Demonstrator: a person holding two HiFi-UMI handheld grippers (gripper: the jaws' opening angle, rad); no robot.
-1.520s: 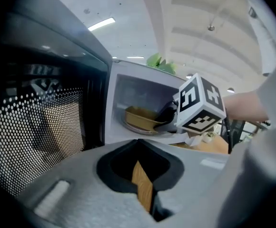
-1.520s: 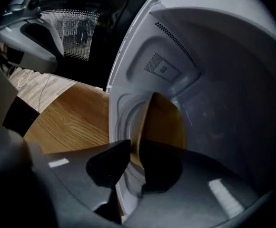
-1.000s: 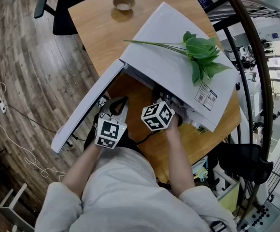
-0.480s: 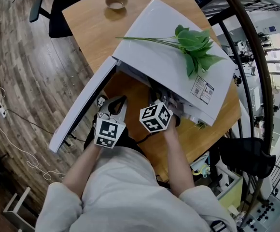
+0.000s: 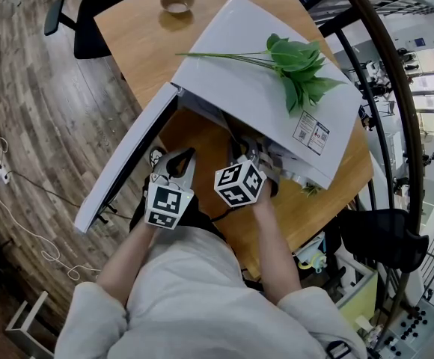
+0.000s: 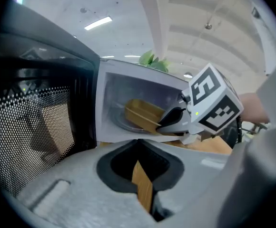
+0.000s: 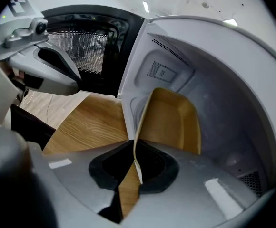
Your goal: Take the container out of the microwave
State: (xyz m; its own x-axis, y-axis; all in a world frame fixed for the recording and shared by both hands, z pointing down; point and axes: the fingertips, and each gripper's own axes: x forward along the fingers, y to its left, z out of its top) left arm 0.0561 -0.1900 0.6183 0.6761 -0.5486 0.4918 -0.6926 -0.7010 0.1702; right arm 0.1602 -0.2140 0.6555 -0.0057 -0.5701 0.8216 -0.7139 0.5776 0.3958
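Container not out yet
I keep the right tool (image 7: 135, 167) clamped on the container (image 7: 169, 122) rim, unmoved inside the microwave (image 5: 262, 103); the left tool (image 5: 176, 163), at its 9 o'clock, is closed and empty.

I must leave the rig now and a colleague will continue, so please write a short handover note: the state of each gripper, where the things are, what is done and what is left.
Right gripper: jaws shut on the near rim of the tan container.
Left gripper: jaws together, nothing between them, held outside the microwave, near its door.
Things: the microwave stands on the wooden table with its door swung wide open. The container is inside the cavity.
Done: door open, container gripped.
Left: draw the container out of the cavity, probably to set it on the table.
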